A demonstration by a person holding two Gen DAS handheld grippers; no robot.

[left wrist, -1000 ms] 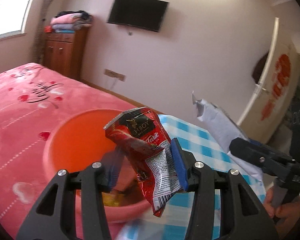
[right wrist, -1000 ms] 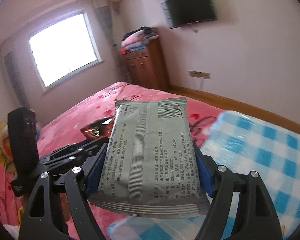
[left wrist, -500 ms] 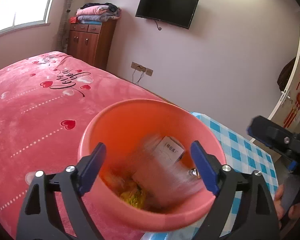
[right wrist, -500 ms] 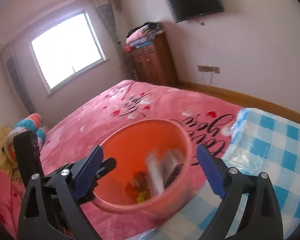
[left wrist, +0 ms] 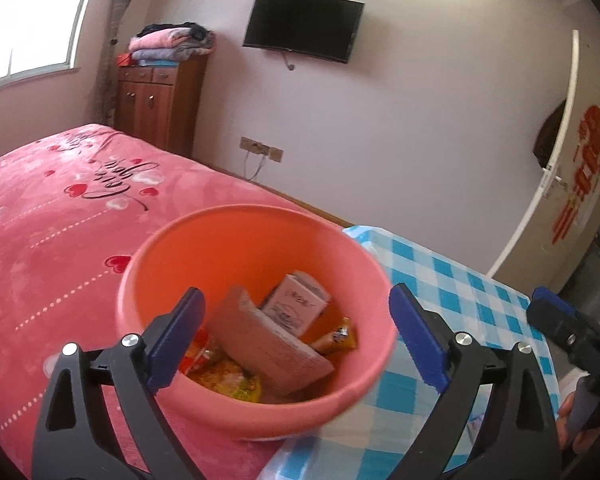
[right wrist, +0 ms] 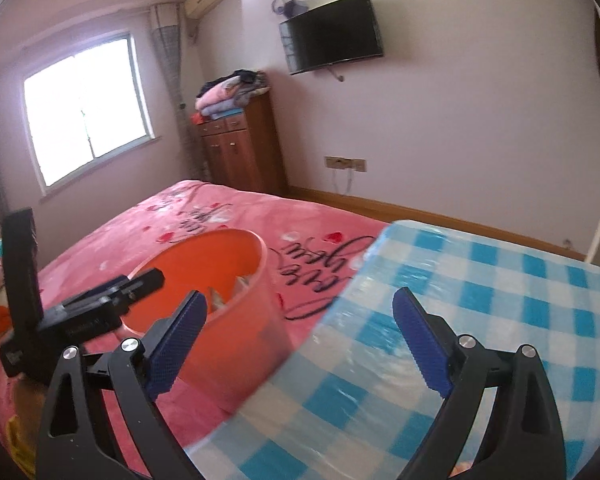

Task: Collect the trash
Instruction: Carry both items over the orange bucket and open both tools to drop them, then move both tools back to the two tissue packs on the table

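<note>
A pink fleece bed [left wrist: 40, 240] with heart prints carried the round orange plastic basin [left wrist: 252, 236], which stood against the edge of the blue-and-white checked tabletop [right wrist: 480, 300], probably so that trash could go in from either side. Wrappers and a small white carton [left wrist: 296, 304] lay inside it. The left gripper [left wrist: 296, 336] hung over the basin, fingers spread and empty, framing the trash below. The right gripper [right wrist: 300, 336] was likewise released, the basin left of its fingers.

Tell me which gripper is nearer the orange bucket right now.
Left. The left gripper hangs open directly over the orange bucket, looking down onto the trash inside. The right gripper is open off to the side, over the checkered tablecloth.
</note>
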